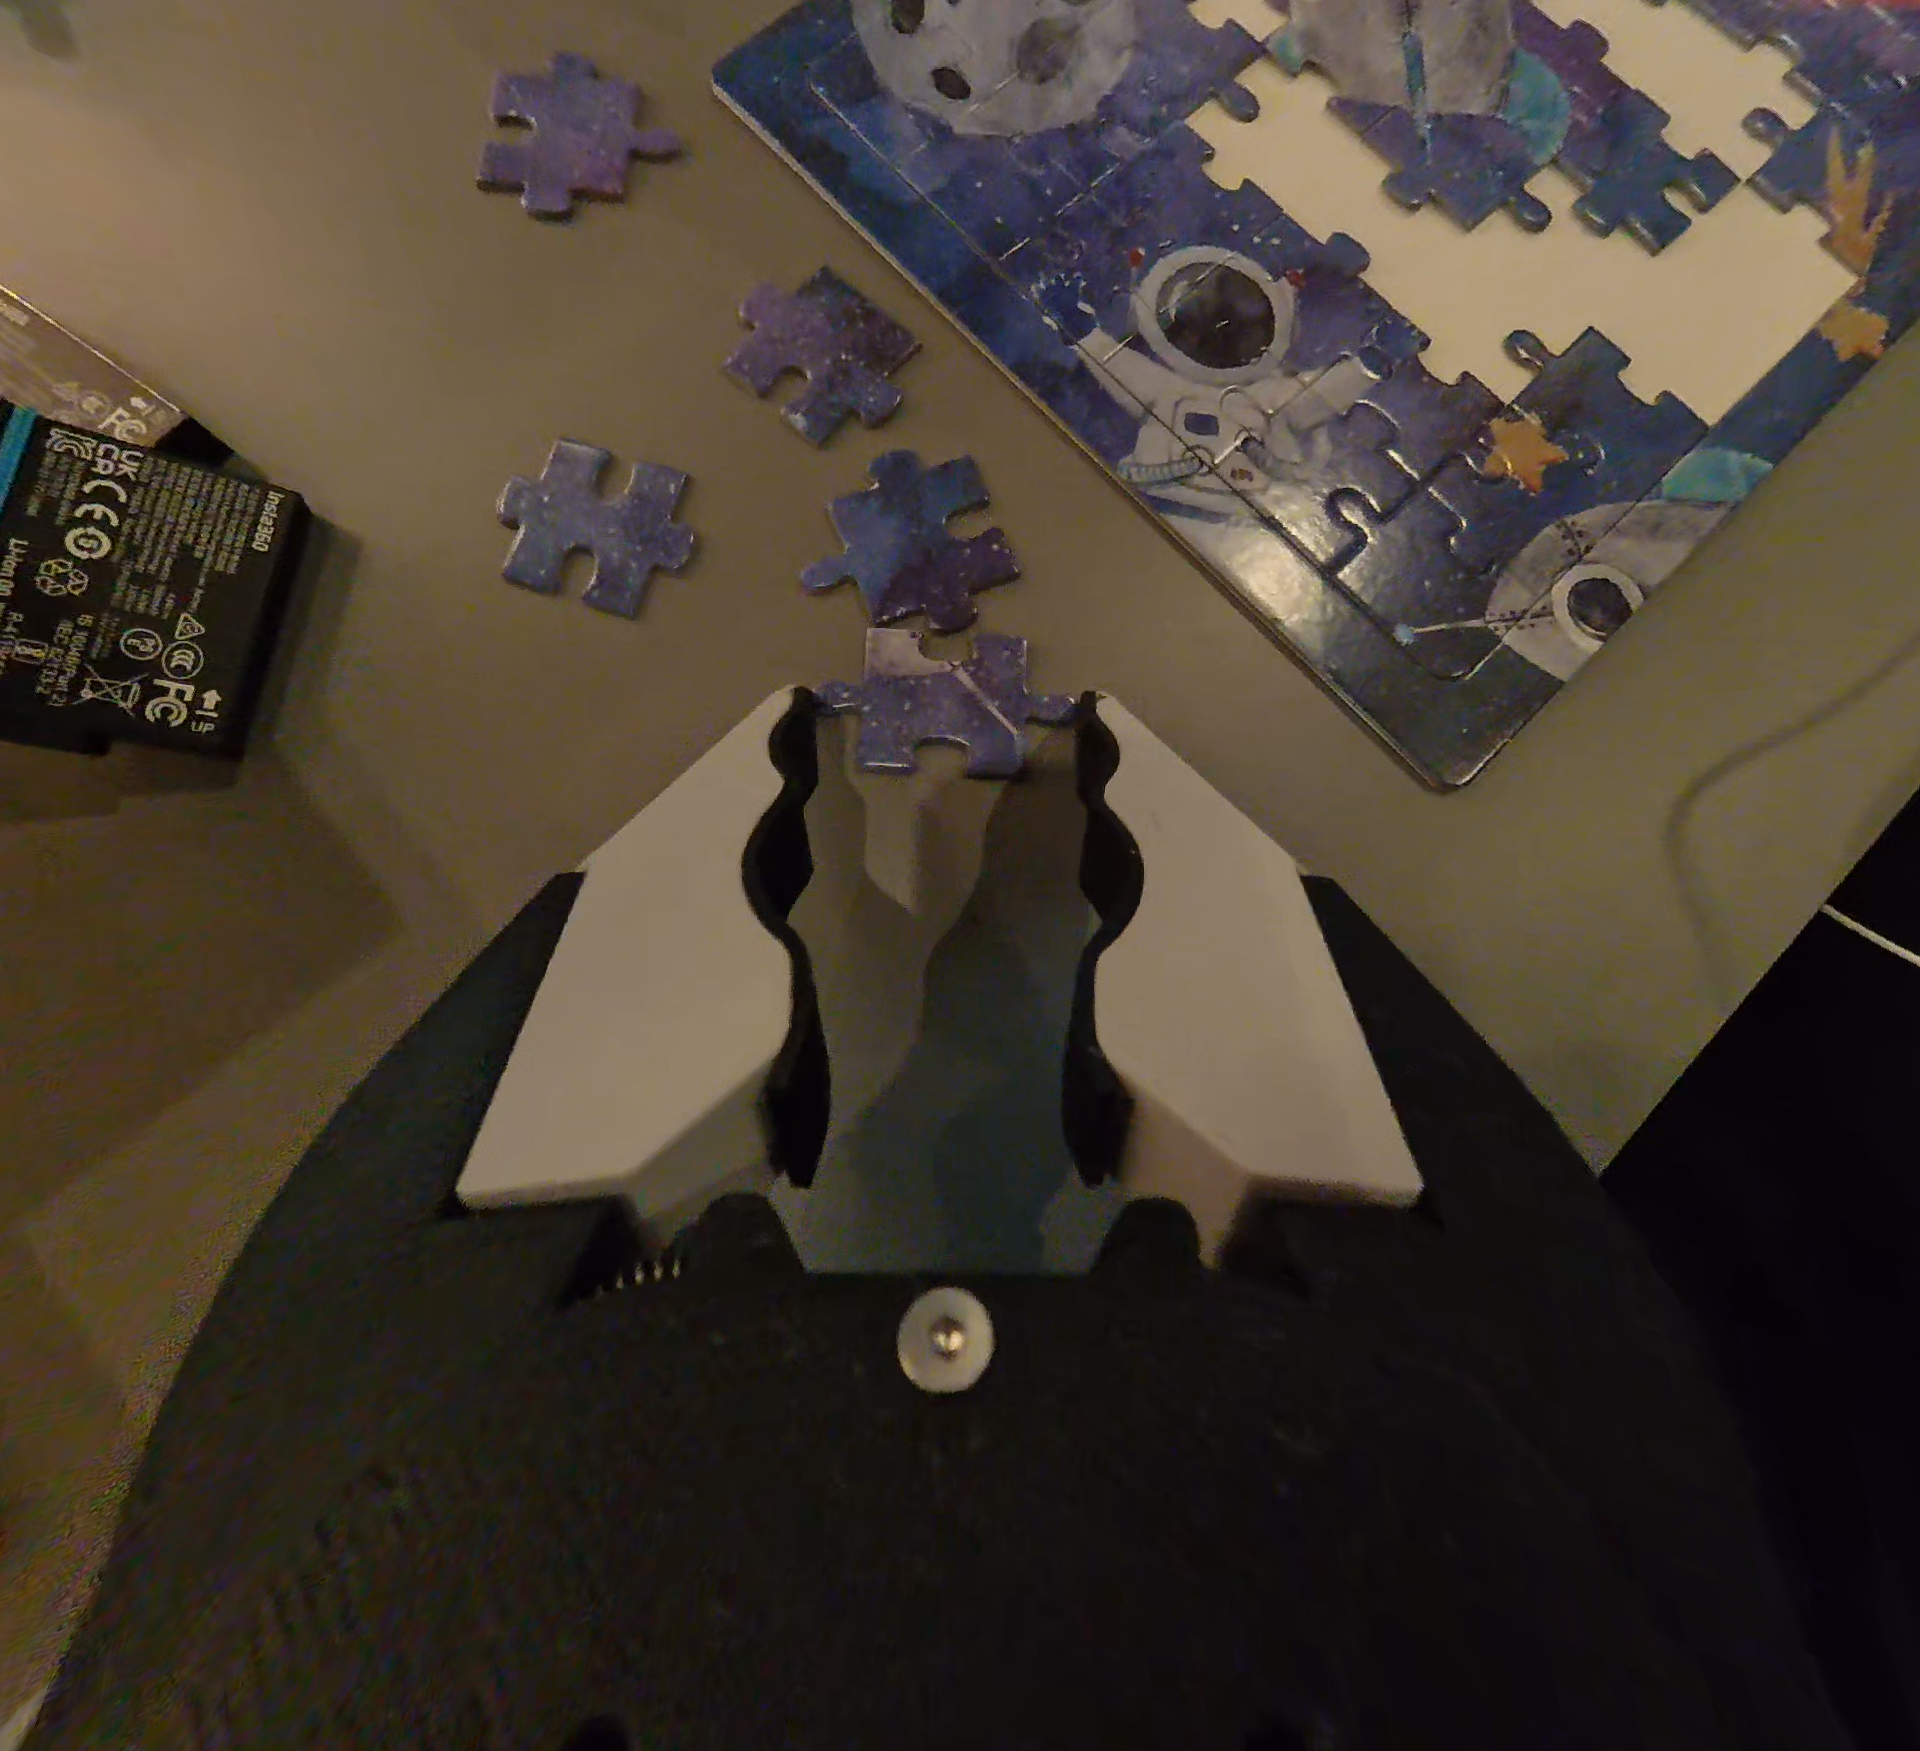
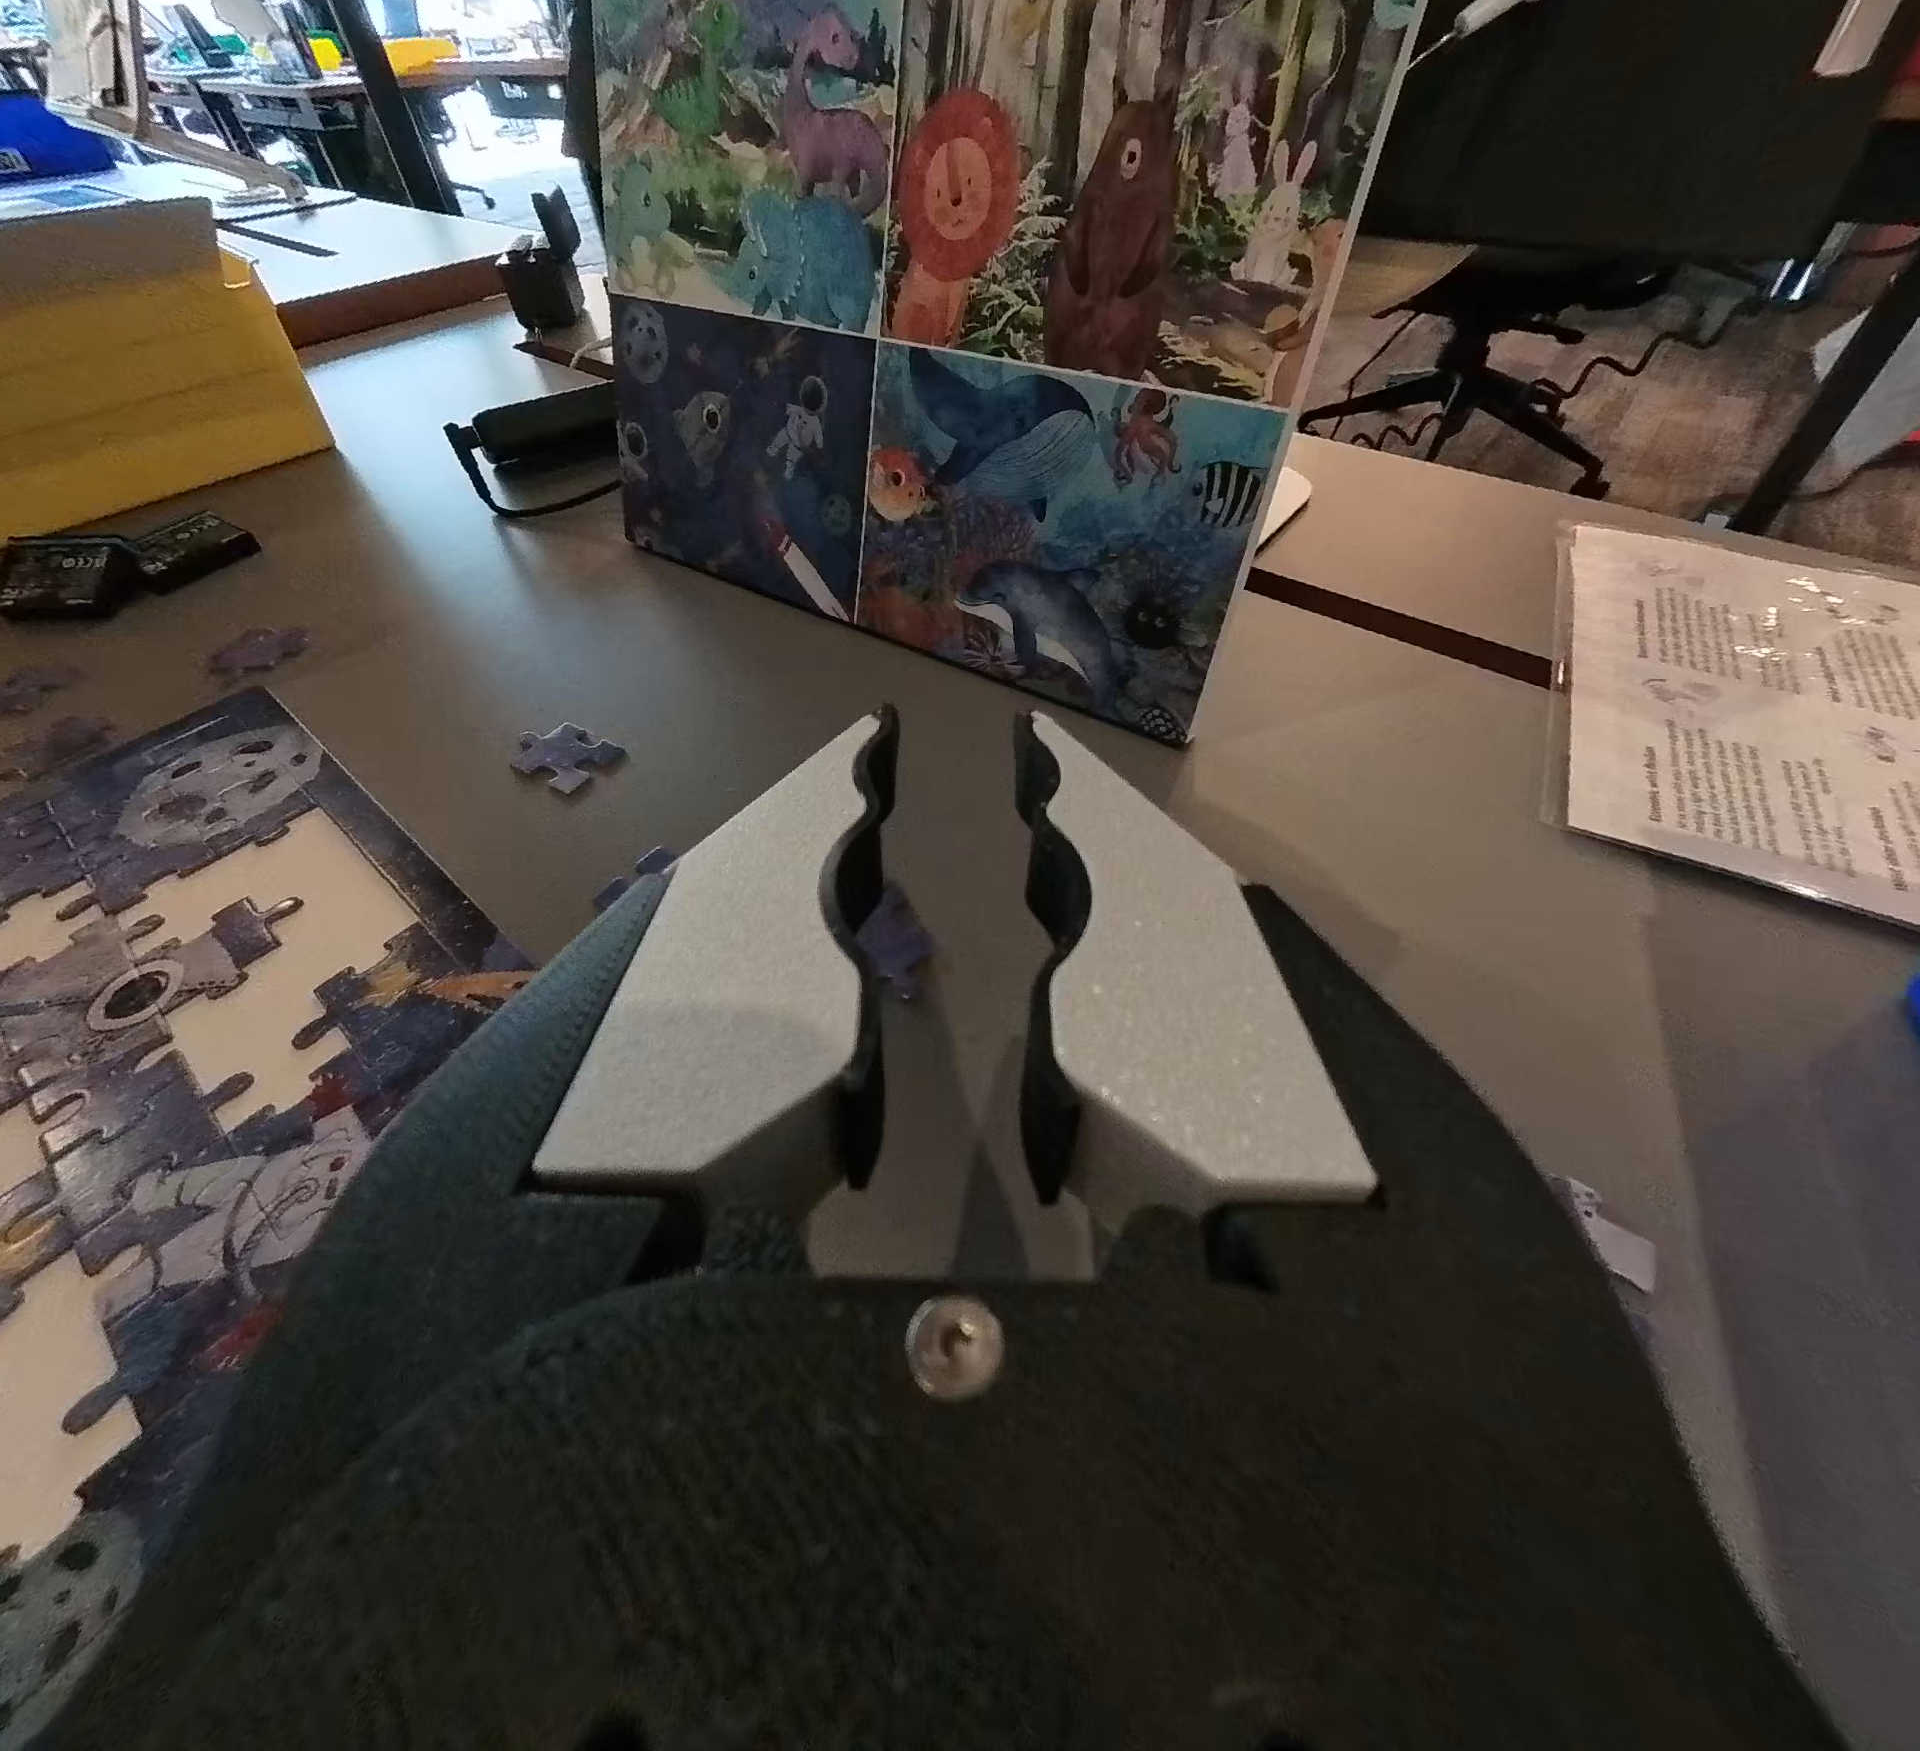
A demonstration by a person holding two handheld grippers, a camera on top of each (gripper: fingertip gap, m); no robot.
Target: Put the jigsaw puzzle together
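Note:
The space jigsaw board (image 1: 1299, 605) lies at the upper right of the left wrist view, partly filled, with white gaps in its middle. It also shows in the right wrist view (image 2: 343, 828) at the left. My left gripper (image 1: 943, 709) is shut on a purple puzzle piece (image 1: 935, 699), held by its edges just above the table. Several loose purple pieces lie ahead of it, the nearest (image 1: 914, 543) just beyond the held one. My right gripper (image 2: 958, 725) is open and empty above the table, with one loose piece (image 2: 899, 938) lying under its left finger.
Black batteries (image 1: 135, 579) lie at the left. A picture box (image 2: 987, 299) stands upright ahead of my right gripper. A yellow block (image 2: 135, 361) is far left and a laminated sheet (image 2: 1745, 714) lies at the right. The table edge (image 1: 1766, 974) runs near the board. There is about 45 cm between the tips of the two grippers.

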